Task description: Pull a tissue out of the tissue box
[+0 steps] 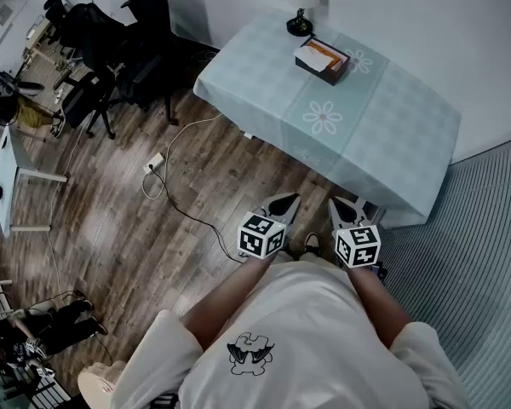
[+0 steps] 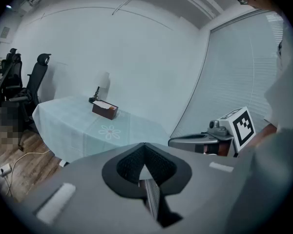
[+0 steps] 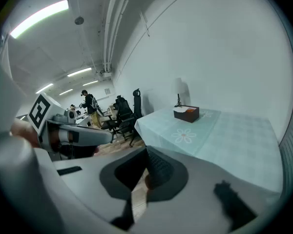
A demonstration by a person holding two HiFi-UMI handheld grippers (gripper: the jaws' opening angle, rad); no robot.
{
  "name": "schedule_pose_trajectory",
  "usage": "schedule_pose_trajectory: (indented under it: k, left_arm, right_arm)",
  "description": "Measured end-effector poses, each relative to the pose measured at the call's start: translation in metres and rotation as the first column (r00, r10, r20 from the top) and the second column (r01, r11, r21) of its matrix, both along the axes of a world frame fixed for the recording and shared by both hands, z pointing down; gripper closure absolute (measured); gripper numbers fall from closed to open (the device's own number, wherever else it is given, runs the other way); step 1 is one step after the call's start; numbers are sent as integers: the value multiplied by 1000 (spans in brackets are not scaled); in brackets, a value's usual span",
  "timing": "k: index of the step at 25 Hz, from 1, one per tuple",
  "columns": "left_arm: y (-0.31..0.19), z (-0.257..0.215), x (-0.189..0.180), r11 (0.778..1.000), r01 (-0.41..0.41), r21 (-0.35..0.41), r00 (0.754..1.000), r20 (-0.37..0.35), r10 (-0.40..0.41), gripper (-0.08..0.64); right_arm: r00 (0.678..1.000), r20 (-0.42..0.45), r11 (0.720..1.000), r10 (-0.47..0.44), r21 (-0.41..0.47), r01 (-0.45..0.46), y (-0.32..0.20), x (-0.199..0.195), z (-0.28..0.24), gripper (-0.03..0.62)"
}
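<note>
The dark brown tissue box with a white tissue showing in its top stands at the far end of the pale green flowered table. It also shows far ahead as the tissue box in the left gripper view and the tissue box in the right gripper view. My left gripper and right gripper hang side by side close to my body, short of the table's near edge. Both are shut with nothing between the jaws, as the left gripper and right gripper show in their own views.
A small lamp with a black base stands behind the box. Black office chairs crowd the far left, and a white desk stands at the left. A cable and power strip lie on the wooden floor. Grey blinds run along the right.
</note>
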State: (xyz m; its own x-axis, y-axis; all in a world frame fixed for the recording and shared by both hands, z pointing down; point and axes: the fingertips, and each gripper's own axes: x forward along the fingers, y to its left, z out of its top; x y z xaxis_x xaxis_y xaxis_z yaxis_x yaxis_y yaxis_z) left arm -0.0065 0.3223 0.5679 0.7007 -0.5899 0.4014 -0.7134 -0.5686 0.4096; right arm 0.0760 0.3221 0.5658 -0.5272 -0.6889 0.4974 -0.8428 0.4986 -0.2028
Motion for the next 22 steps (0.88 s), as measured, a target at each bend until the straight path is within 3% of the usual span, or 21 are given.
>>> schedule_pose_trajectory:
  k: [17,22]
  left_arm:
    - [0,1,-28,1000,4,-13,999,-42,-5,555]
    - [-9,8,-46,1000,6,-21,999,-53,-7,555]
  right_arm:
    - [1000,2,1000,17,-12,-17,-2,-27,-3,580]
    - [999,-33,999,43,-4,-43,-14,-38,4,580]
